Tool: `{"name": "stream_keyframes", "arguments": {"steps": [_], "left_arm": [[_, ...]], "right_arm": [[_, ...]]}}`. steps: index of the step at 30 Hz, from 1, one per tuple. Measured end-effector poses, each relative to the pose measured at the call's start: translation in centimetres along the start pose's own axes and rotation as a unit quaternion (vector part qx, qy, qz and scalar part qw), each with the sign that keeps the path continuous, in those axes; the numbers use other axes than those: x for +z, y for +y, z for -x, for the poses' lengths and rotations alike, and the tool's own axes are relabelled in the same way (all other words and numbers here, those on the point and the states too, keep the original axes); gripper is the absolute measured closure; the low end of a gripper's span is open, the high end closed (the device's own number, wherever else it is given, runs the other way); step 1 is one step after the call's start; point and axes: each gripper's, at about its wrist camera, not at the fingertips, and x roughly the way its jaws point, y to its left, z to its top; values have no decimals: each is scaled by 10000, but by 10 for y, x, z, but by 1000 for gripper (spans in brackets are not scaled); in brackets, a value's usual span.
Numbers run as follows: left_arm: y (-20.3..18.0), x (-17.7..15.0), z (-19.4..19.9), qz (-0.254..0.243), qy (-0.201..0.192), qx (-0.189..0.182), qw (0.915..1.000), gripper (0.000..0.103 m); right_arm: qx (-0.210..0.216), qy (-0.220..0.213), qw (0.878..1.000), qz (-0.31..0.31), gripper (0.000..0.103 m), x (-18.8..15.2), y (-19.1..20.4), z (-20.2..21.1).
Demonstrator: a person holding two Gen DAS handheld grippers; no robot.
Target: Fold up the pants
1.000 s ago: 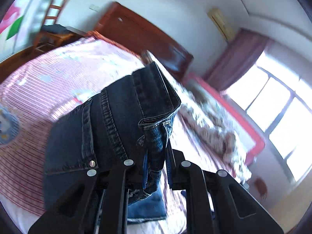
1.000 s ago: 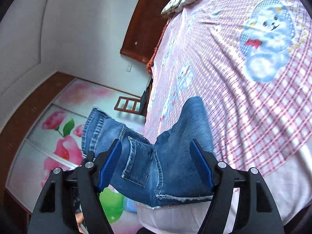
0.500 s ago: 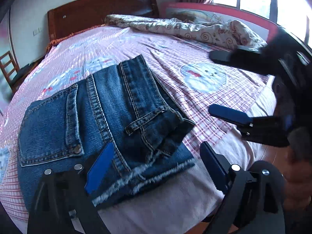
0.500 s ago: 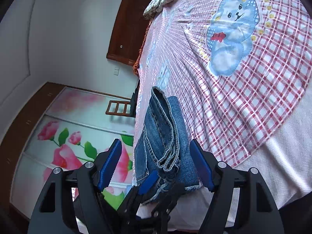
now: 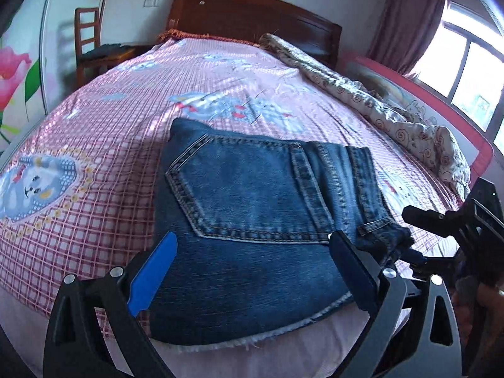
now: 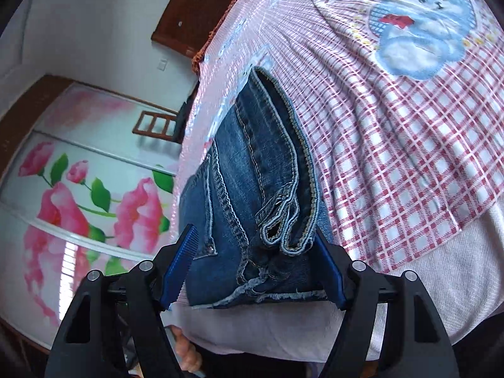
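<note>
Across the lower middle of the left wrist view, the pants (image 5: 252,226) lie folded into a flat denim packet on the pink checked bedspread (image 5: 104,145), its frayed hem close to the near mattress edge. Straddling that packet, the left gripper (image 5: 252,271) has just been opening, its pads off the cloth. At frame right, the right gripper (image 6: 252,271) stands released at the thick folded end (likely to square it). Bare bedspread beyond leaves room to slide.
</note>
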Motion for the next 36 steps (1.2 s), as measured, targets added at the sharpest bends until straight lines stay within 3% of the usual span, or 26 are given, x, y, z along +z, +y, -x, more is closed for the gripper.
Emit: {"name": "stream_keyframes", "arguments": {"steps": [1,2,3,6,9,11,12,14,15,16,19,21,23,26,28,29,31,36], "left_arm": [[4,-1,-8,15,80,-46,10000,6],[6,-4,-12,-17,117,-44,9999,6],[6,-7,-15,-93,125,37,9999,6],[8,-8,-21,-106,160,167,9997,6],[21,-7,-24,169,186,239,9994,6],[35,-6,-25,451,228,382,9980,5],[43,-5,-28,608,340,520,9962,4],[59,-7,-31,1006,399,252,9938,4],[58,-6,-28,1019,333,249,9939,4],[56,-5,-27,953,327,350,9943,4],[55,-6,-25,1055,240,489,9929,4],[51,-6,-18,1106,129,463,9927,4],[37,-3,-5,838,-58,612,9946,4],[14,6,8,386,-170,750,9963,4],[2,10,10,259,-104,643,9975,4],[-2,12,8,249,-26,603,9979,4],[-9,10,1,253,124,537,9982,4],[-15,-3,-22,244,573,697,9956,4]], "right_arm": [[-206,2,9995,224,49,-1,7,-3],[-239,31,9991,344,79,-1,11,-6],[-179,91,9993,327,82,-1,11,-9],[3,80,9994,334,84,-3,18,-9],[1028,176,9941,-305,84,-5,21,-9],[1188,253,9905,-639,84,-11,10,-13],[1037,238,9907,-845,84,-13,-4,-16],[605,224,9915,-1133,91,-15,-42,-25],[827,238,9879,-1294,92,-19,-55,-29],[936,188,9871,-1284,92,-21,-57,-29],[619,205,9932,-967,91,-20,-43,-28],[760,225,9911,-1068,91,-21,-45,-29],[723,292,9918,-1013,89,-21,-40,-27],[190,252,9967,-742,80,-19,-22,-6],[-462,-103,9984,-313,79,-15,-8,17],[-585,-289,9976,-229,79,-10,-4,26],[-409,-577,9973,-176,79,8,6,37],[-1,-380,9985,399,79,55,49,-6]]}}
